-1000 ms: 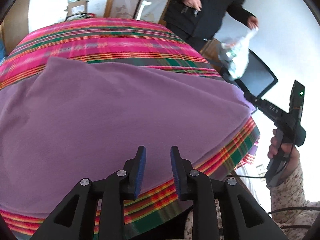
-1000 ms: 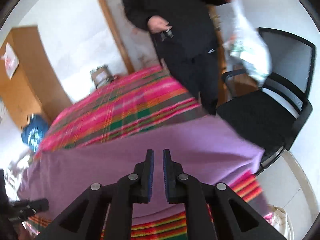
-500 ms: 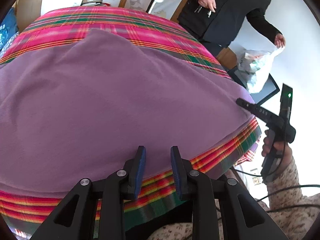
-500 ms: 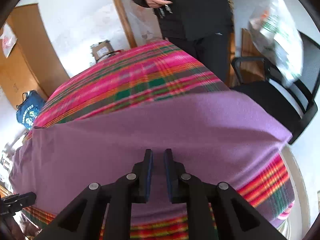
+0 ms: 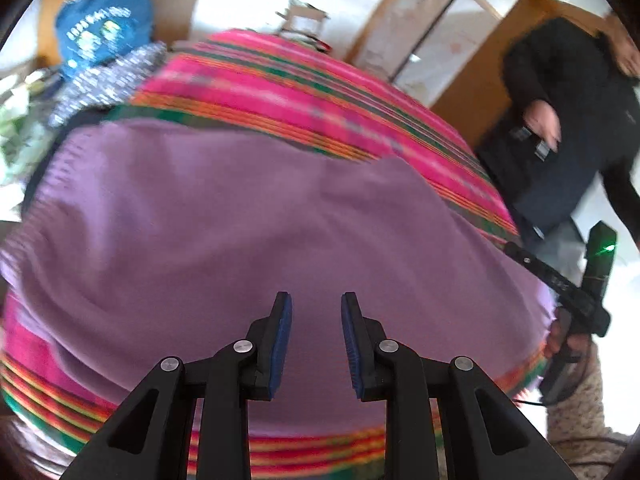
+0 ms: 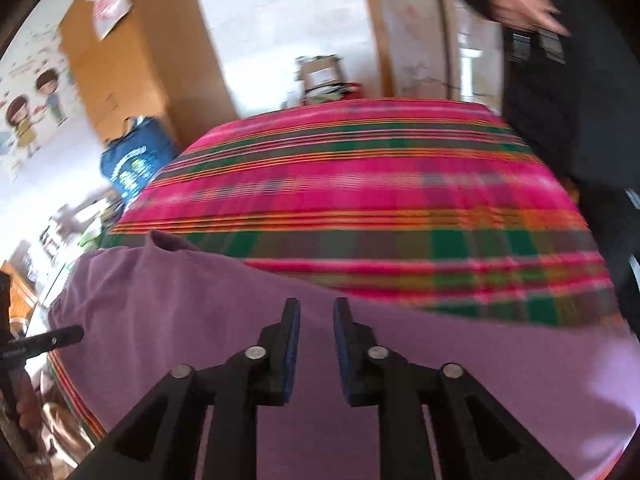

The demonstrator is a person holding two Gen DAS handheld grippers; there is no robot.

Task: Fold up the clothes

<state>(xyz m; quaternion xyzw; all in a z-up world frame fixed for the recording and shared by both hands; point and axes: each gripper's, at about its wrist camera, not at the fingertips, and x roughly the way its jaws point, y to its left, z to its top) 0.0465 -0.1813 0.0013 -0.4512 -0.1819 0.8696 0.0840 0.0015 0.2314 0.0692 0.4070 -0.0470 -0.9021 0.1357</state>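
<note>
Two claws: I see my left gripper point(image 5: 316, 334) part-open and empty; my right gripper point(image 6: 316, 338) is opening with nothing between its pads.
Garment: the purple garment point(image 5: 248, 240) lies spread on the plaid tablecloth point(image 6: 360, 184), under both claws.
Risk, pinch: I may catch the tablecloth along with the garment.
Risk, bystander: the person in dark clothing point(image 5: 560, 128) stands just beside the table.
Risk, blur: I can misjudge the edge.

Motion blur smears both my views, so I can't read the print on the blue bag point(image 5: 105, 36) or tell what the bystander's hand point(image 6: 520, 4) is holding. The purple garment point(image 5: 240, 240) runs out under my left gripper's fingers point(image 5: 280, 336), its near edge hidden. On my right wrist view the garment is cut off at the frame's right edge, and the box point(image 6: 320, 76) beyond the surface point(image 6: 360, 184) is too blurred to identify.
</note>
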